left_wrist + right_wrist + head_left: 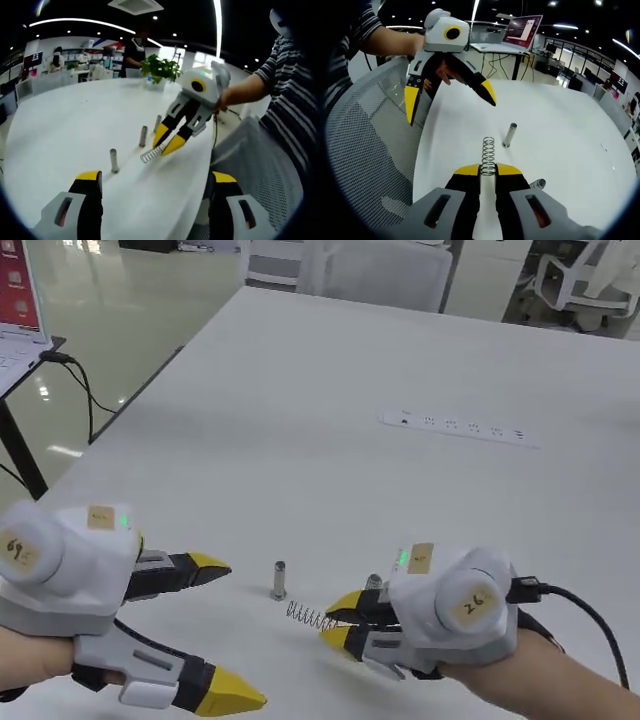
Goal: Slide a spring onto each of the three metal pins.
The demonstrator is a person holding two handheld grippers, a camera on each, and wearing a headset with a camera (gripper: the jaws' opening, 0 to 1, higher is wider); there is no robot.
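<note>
Right hand-held gripper (338,620): its jaws are pressed together on one end of the spring (308,616). The rest of the coil sticks out free past the yellow tips, toward 9 o'clock in the head view. I think it is held by the end so that the open mouth of the coil can go over a pin.
Spring: it lies almost level, low over the table (330,440). I cannot tell if it touches the surface. In the right gripper view it runs straight ahead from the jaws, at 12 o'clock.
First pin (279,580): it stands upright at about 11 o'clock from the free end of the spring, just beside it and not touching. It is bare.
Middle pin (143,136) and last pin (158,122): in the left gripper view they stand in one row behind the first pin, both bare. The last pin is close behind the right jaws.
Left hand-held gripper (220,630): its jaws are spread wide and carry nothing. It is at 9 o'clock from the first pin, with the tips toward the row, probably waiting to steady a pin.
Progress: no pin carries a spring, so I judge the task is at its beginning.
Next need: the coil is level and the pins are upright, so it must be tipped and brought down over a pin top.
Power strip (460,427): at 1 o'clock, well apart from the work.
</note>
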